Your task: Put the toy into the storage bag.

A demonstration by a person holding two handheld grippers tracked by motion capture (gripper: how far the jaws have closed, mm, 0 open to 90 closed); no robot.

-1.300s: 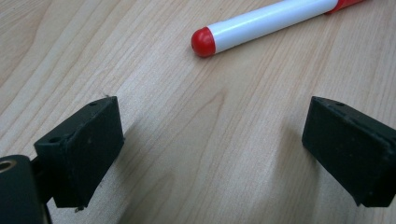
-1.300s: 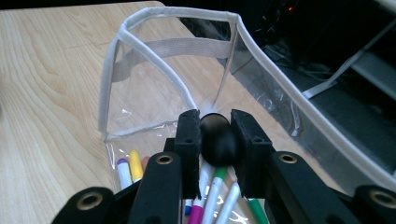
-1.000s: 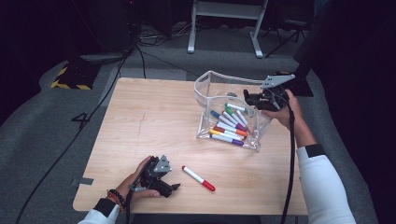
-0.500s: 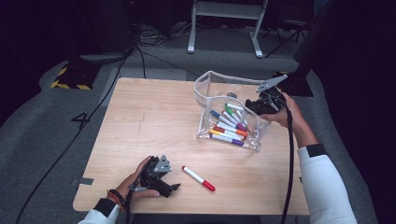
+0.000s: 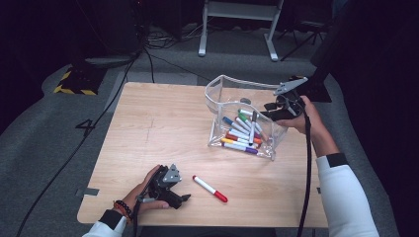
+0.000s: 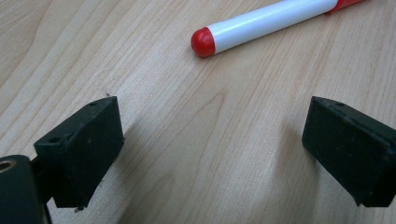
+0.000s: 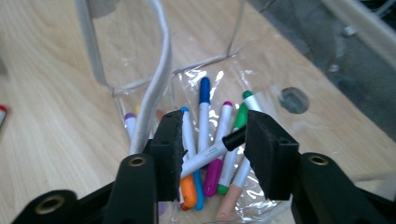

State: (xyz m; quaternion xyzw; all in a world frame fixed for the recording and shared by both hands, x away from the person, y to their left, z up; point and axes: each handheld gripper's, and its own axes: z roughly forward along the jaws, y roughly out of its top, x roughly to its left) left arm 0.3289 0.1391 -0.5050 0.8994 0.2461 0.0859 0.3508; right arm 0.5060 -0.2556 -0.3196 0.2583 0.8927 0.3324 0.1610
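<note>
Clear pouch (image 5: pixel 217 106), landmark. Right gripper (image 5: pixel 269 109) is held above its mouth, jaws just parted, black-capped marker (image 7: pixel 212 151) loose between them. Left gripper (image 5: pixel 184 197), gaping and empty, is rested near the pouch-side red marker (image 5: pixel 210 188).

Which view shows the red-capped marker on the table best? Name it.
The high view: the whole red-capped marker lies on the table beside the left tongs. The left gripper view shows just its rounded red end and white barrel.

The red pen (image 6: pixel 266 23) is cut off by the top edge in the left gripper view; lower pens (image 7: pixel 219 163) in the pouch (image 7: pixel 154 93) hide behind the jaws; the floor is blurred.
</note>
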